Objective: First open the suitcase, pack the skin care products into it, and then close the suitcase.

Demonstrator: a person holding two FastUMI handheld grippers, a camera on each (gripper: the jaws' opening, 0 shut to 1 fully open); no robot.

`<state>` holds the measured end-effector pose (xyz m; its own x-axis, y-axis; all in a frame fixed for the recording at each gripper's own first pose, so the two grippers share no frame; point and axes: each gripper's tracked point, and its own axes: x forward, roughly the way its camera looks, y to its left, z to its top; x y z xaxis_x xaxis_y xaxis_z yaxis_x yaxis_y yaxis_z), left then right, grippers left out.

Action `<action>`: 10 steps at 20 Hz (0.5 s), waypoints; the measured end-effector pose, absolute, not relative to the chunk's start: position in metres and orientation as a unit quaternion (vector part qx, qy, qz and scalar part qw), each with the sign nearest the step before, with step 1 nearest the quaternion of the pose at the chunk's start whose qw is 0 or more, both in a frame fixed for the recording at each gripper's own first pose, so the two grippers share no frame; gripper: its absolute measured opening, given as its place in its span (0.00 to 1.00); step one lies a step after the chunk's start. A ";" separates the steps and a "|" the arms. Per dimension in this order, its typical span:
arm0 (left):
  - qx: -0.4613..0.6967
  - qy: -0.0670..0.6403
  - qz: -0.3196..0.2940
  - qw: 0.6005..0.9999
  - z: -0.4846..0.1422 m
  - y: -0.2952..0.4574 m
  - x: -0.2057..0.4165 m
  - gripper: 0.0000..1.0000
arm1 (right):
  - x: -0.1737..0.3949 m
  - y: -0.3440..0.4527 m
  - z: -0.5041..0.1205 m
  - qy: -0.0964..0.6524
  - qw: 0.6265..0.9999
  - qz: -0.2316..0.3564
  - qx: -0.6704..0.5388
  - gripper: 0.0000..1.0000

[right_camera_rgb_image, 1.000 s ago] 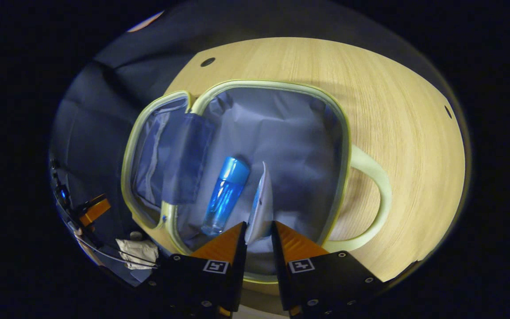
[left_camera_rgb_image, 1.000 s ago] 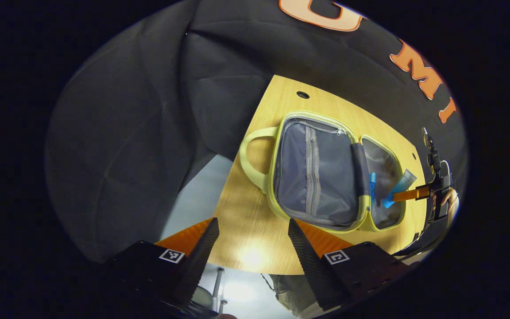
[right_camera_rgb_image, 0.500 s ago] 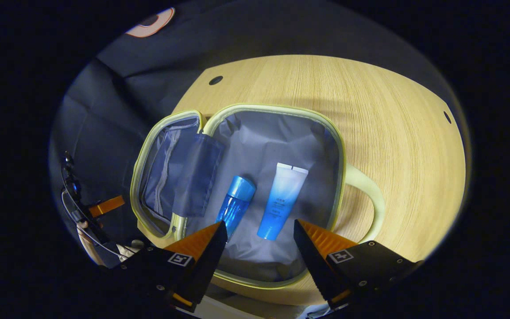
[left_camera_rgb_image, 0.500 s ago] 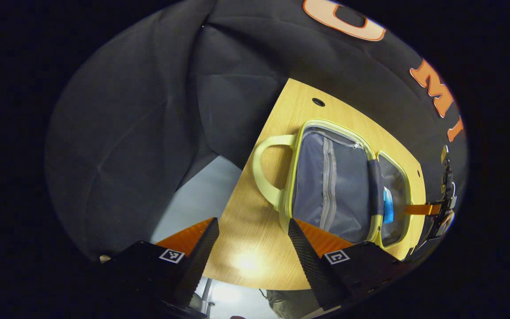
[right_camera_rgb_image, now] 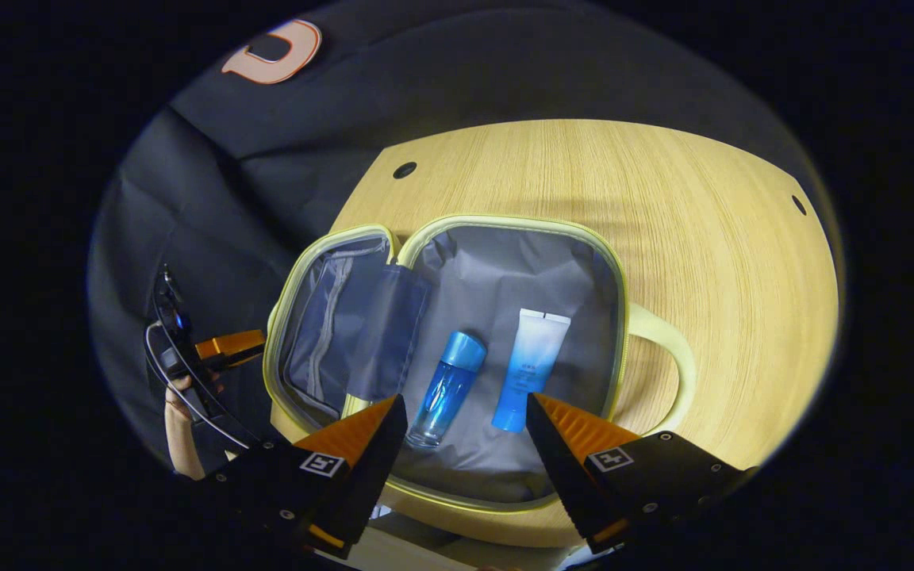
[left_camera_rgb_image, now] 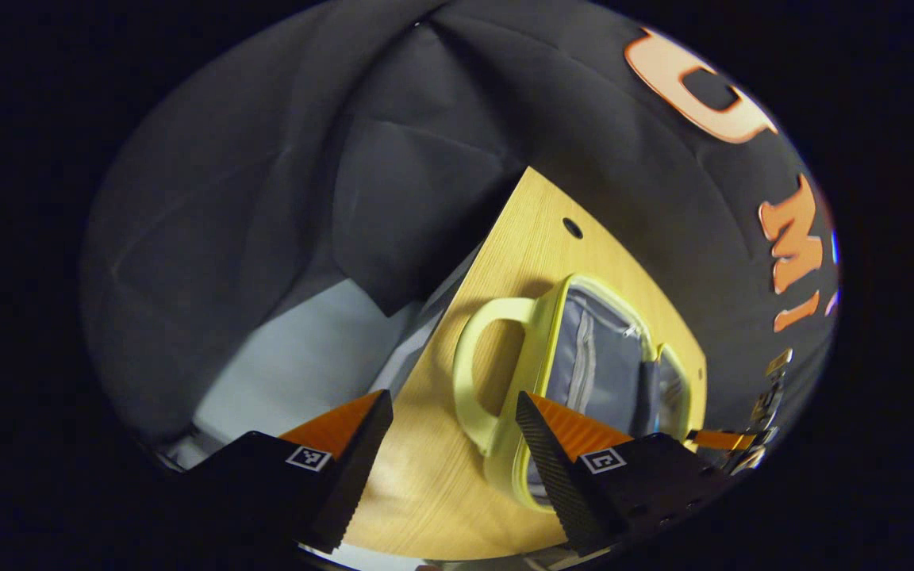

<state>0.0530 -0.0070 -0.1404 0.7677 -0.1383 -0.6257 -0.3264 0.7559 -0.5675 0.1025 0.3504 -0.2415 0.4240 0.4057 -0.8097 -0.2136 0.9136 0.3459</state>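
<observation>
Since a second ago the right gripper (right_camera_rgb_image: 465,428) has let go of the tube (right_camera_rgb_image: 531,369) and drawn back from it; the left gripper (left_camera_rgb_image: 453,424) has swung so the suitcase (left_camera_rgb_image: 584,373) sits lower and closer to its right finger.

Left gripper view: jaws apart, nothing between them. Wooden surface (left_camera_rgb_image: 441,484) ahead and below. Pale yellow-green suitcase lies open on it, just beyond the right finger, whose tip overlaps the near rim. Its handle (left_camera_rgb_image: 469,373) loops toward the gap between the fingers. Grey lining with a zipped mesh pocket (left_camera_rgb_image: 584,361) faces up. Far to the right, past the suitcase, an orange finger of the other gripper (left_camera_rgb_image: 717,436) at the edge of view. Pale floor (left_camera_rgb_image: 298,357) off to the left, below the surface edge.

Right gripper view: jaws wide apart and empty, hovering over the near rim of the open suitcase (right_camera_rgb_image: 505,262). Two skin care items lie flat on the grey lining of the main half, ahead of the gap: blue bottle (right_camera_rgb_image: 447,388) nearer the left finger, white-to-blue tube nearer the right finger. They lie side by side, apart, neither touching the fingers. Lid half (right_camera_rgb_image: 330,325) folded open to the left, a dark flap (right_camera_rgb_image: 387,333) over the hinge. Handle (right_camera_rgb_image: 667,365) sticks out to the right onto the surface (right_camera_rgb_image: 703,238). Far left, the other gripper (right_camera_rgb_image: 228,346) with a hand (right_camera_rgb_image: 179,396) on it, off the surface.
</observation>
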 end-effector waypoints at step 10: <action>-0.389 0.357 0.051 0.847 -0.184 0.002 0.085 0.91 | 0.107 0.333 -0.235 0.490 0.851 0.156 0.107 0.96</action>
